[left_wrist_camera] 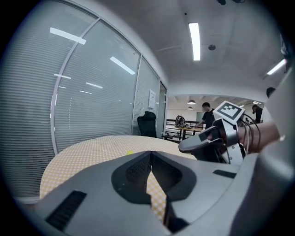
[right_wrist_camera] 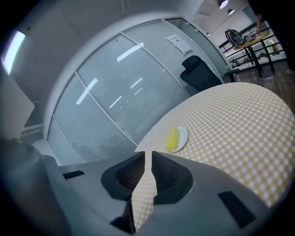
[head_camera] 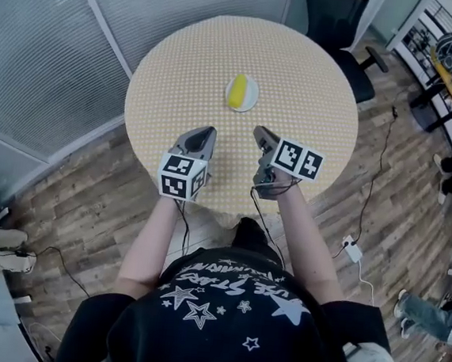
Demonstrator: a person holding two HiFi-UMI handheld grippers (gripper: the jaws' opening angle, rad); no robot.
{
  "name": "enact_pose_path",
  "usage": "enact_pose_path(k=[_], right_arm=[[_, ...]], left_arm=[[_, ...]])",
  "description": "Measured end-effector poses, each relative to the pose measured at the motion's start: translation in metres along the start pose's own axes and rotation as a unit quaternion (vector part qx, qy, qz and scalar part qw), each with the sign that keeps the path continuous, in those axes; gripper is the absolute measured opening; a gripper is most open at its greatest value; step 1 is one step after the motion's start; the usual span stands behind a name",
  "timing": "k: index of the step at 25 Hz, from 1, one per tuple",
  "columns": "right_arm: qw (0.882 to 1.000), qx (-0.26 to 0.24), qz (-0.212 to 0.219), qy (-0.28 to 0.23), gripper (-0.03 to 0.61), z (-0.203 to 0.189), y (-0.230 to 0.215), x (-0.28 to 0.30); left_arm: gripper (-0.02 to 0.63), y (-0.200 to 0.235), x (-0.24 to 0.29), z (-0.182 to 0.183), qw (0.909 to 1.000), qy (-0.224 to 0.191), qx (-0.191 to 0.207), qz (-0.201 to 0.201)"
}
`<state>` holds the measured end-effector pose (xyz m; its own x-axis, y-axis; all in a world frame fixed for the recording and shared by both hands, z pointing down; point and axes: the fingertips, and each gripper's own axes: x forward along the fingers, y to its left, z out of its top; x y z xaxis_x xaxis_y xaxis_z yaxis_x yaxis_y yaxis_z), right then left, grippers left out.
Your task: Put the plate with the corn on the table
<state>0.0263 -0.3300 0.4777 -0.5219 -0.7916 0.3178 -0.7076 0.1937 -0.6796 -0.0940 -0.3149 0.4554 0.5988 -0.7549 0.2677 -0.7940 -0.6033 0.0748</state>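
The big round table (head_camera: 316, 73) had a yellow and white checked cloth on it. A black office chair (head_camera: 337, 20) stood at its far side, and the person stood at the near side, looking down.

The left gripper (head_camera: 207, 131) and the right gripper (head_camera: 259, 132) were held side by side over the near part of the table. They were apart from each other and pointed at the middle of the table. In its own view, the left gripper's jaws were pressed together at the tips, with nothing in them. The right gripper's jaws were almost together, with only a thin slit between them, and only the cloth showed through the slit. So both grippers were empty. They were well back from the plate, and I think that was because there was nothing to carry just then.

The small white plate (head_camera: 251, 97) sat flat on the cloth near the middle of the table, past the gripper tips. Nothing touched it. The corn (head_camera: 236, 91) lay on the plate. It was a short, bright yellow piece, and it took up most of the plate. Since the plate was already on the table, the job looked done.
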Motion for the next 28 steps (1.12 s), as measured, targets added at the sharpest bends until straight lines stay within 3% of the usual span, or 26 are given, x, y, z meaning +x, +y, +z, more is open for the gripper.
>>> enact_pose_path(k=[8,12,17,23,28], right_arm=[[1.0,-0.022,0.002,-0.018,0.058,-0.066,0.055,-0.055],[1.0,0.002,0.001,-0.031,0.058,-0.098,0.066,-0.084],[0.999,-0.003,-0.005,-0.049,0.058,-0.112,0.071,-0.12],[0.998,-0.037,-0.011,-0.049,0.057,-0.118,0.073,-0.155],[0.998,-0.036,0.021,-0.047,0.054,-0.138,0.087,-0.179]], left_arm=[[0.008,-0.027,-0.071,-0.017,0.9986,-0.006,0.016,-0.051],[0.008,-0.047,-0.098,-0.03,0.996,-0.006,0.024,-0.086],[0.008,-0.076,-0.113,-0.038,0.9921,-0.005,0.038,-0.119],[0.008,-0.106,-0.129,-0.028,0.9911,-0.018,0.047,-0.123],[0.008,-0.123,-0.157,-0.025,0.9932,-0.025,0.06,-0.097]])
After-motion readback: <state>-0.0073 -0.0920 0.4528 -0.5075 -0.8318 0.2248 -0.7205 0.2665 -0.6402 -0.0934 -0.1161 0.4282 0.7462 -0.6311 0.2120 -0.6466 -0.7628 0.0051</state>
